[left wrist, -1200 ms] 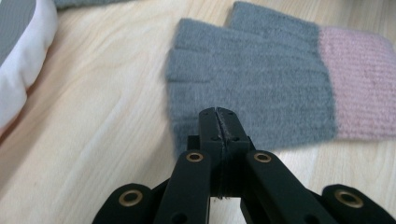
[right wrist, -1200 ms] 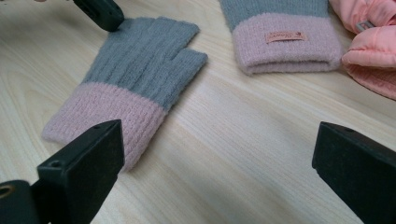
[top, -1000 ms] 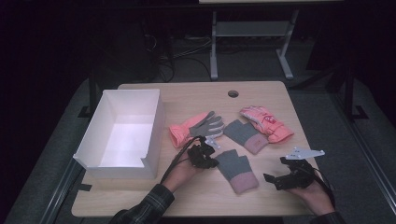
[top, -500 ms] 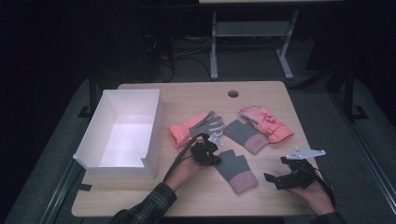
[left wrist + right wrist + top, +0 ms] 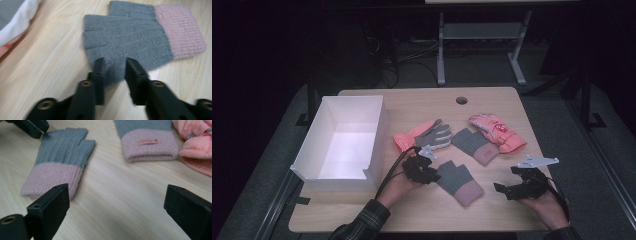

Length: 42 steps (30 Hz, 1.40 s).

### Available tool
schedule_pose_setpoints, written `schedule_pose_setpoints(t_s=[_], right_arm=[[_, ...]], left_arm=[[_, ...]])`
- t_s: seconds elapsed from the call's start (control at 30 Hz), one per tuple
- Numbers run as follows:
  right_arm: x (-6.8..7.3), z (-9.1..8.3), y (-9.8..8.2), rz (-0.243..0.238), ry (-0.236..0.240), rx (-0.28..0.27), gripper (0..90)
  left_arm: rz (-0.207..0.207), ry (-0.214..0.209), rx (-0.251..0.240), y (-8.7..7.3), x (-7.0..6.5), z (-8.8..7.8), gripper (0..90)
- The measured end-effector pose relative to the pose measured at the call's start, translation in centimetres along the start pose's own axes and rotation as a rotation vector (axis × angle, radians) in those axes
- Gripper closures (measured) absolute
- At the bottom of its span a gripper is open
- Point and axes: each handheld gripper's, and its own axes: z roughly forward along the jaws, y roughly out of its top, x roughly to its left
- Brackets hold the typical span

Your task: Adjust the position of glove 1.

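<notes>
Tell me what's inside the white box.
The white box looks empty: the high view shows bare white floor and inner walls. A strip of floor behind its near wall is hidden. All the gloves lie outside on the table.

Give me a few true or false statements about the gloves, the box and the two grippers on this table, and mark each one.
1. The white box holds a glove. False: nothing lies inside it.
2. The left gripper has its jaws around an edge of the nearer grey and pink glove. True; the jaws have just been opening.
3. The right gripper grips a glove. False: its jaws stand wide with bare table between them.
4. The orange glove with grey fingers lies beside the box. True.
</notes>
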Motion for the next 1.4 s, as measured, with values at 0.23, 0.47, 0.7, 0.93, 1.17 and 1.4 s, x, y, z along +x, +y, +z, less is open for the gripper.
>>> schedule_pose_setpoints(t_s=[0.23, 0.47, 0.7, 0.93, 1.17, 1.4], right_arm=[[-0.1, 0.8, 1.3, -0.002, -0.001, 0.003, 14.3], [-0.7, 1.3, 2.9, -0.020, -0.023, -0.031, 27.0], [-1.4, 2.0, 4.4, -0.027, 0.007, -0.039, 42.2], [-2.3, 3.6, 7.0, -0.051, -0.007, -0.062, 57.2], [-3.2, 6.5, 8.4, -0.037, -0.023, -0.035, 66.6], [-3.9, 8.9, 9.1, -0.038, -0.052, -0.004, 72.0]], left_arm=[[0.010, 0.013, -0.023, -1.3, -0.7, -0.9, 41.6], [0.014, 0.021, -0.046, -2.4, -0.6, -1.3, 19.9], [0.028, 0.044, -0.051, -3.1, -0.8, -1.8, 14.2], [0.018, 0.025, -0.059, -3.9, -1.0, -1.5, 14.2], [0.012, 0.019, -0.068, -3.7, -1.2, -1.3, 14.9], [0.014, 0.022, -0.066, -3.7, -1.1, -1.2, 15.0]])
